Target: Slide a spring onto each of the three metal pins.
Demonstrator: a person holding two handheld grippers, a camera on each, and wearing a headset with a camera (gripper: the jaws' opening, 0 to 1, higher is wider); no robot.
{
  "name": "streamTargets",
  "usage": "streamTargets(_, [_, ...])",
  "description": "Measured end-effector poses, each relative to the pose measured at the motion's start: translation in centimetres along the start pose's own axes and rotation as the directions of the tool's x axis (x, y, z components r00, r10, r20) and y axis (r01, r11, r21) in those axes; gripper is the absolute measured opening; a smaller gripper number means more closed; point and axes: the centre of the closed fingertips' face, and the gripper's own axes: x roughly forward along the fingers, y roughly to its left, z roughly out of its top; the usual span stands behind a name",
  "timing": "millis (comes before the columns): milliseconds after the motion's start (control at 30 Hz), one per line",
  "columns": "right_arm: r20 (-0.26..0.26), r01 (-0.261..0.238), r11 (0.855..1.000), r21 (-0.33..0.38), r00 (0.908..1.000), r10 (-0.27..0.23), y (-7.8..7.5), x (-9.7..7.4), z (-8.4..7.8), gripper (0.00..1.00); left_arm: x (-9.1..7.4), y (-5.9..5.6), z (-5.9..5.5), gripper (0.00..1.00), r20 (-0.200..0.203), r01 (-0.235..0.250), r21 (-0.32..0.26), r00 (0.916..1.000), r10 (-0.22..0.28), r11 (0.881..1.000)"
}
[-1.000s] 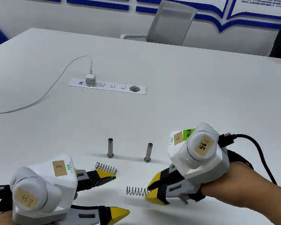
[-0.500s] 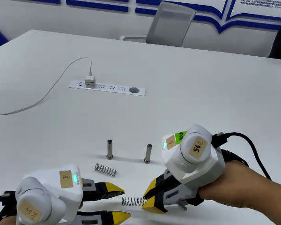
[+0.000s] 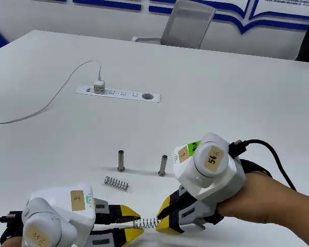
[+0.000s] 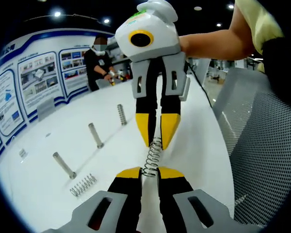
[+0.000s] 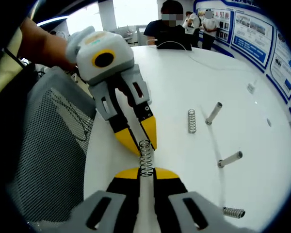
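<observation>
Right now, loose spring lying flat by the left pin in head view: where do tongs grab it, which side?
On the loose spring, middle coils, from above, closing across its width. It lies flat on the table, apart from the pin, long sides open; that should leave the ends free for threading. The left tongs and right tongs pinch the held spring.

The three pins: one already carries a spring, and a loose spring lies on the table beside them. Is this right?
No: all three pins stand bare, as the left gripper view shows. A loose spring does lie on the table beside them.
</observation>
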Motion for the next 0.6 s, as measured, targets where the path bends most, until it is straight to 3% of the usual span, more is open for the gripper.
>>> streamTargets(600, [0.098,0.031,0.999,-0.035,0.9948,-0.028,-0.1,-1.1,3.4,0.12,-0.1,0.3,0.3,0.11,0.01,-0.007,-0.012,0.9999,0.008,1.0])
